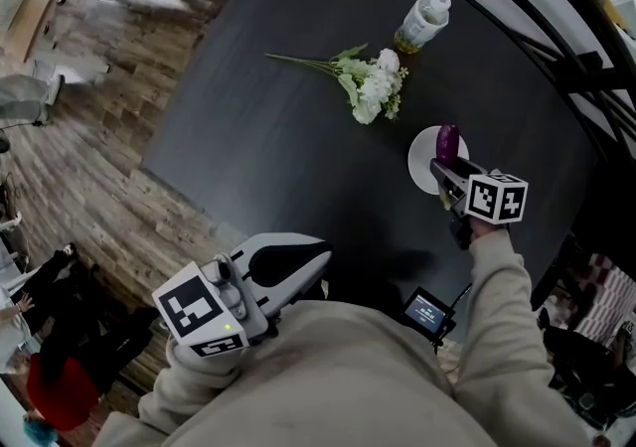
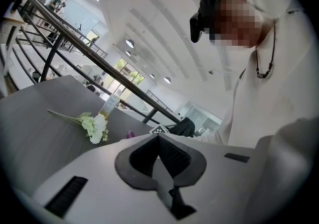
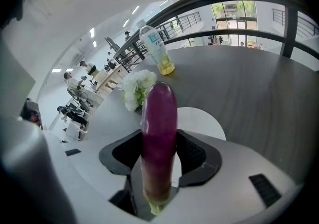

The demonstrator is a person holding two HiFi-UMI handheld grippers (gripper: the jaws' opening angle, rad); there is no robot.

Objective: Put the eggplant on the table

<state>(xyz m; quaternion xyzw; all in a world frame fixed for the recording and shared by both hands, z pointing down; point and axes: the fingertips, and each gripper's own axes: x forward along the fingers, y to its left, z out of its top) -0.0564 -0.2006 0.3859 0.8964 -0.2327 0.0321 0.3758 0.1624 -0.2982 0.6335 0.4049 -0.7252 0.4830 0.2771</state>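
Observation:
The purple eggplant sticks up out of my right gripper, which is shut on its lower, green-stemmed end. It hangs over the near edge of a small white plate on the dark table. In the right gripper view the eggplant stands between the black pads, with the plate just behind it. My left gripper is held low by my body at the table's near edge. Its jaws meet at the tip with nothing in them.
A bunch of white flowers lies mid-table and a plastic bottle stands beyond it. A black railing runs along the table's far right side. A small screen device hangs near my chest. Wooden floor lies to the left.

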